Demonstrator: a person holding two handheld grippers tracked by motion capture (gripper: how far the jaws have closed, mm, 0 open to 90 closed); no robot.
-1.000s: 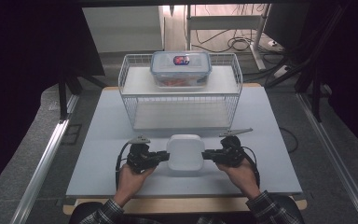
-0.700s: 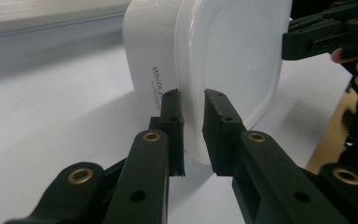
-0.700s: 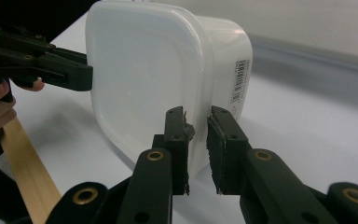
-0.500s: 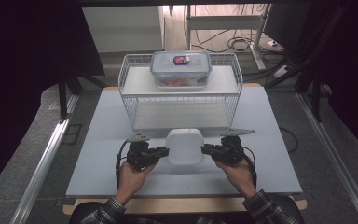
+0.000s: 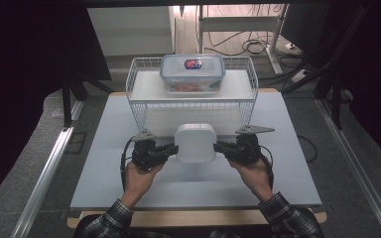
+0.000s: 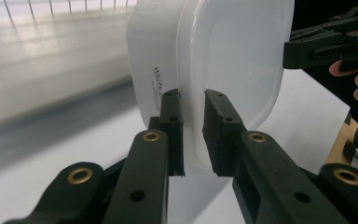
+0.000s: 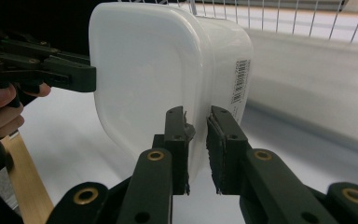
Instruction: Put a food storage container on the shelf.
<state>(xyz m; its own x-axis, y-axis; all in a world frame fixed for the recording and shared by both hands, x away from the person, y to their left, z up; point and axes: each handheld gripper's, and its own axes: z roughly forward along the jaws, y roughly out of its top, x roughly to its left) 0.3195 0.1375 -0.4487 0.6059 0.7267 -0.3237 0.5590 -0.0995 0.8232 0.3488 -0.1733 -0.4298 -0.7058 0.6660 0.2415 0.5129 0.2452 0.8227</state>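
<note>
High view: white tub held by both grippers, near front edge of table

Left gripper (image 5: pixel 171 148) and right gripper (image 5: pixel 219 147) each clamp the rim of a white plastic tub (image 5: pixel 195 143), on opposite sides. Tub sits between them just in front of the wire rack (image 5: pixel 193 106). Looks light, stiff but thin-walled, smooth and slippery; the rim lip is the best place to grip.

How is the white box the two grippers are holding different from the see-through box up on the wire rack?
The white box is opaque and its contents are hidden; the clear box shows reddish contents and bears a coloured label on its lid. The white box is clamped at its rim on both sides by the left gripper and right gripper; the clear box rests untouched on the wire rack. Both are lidded, rounded rectangular containers.
</note>
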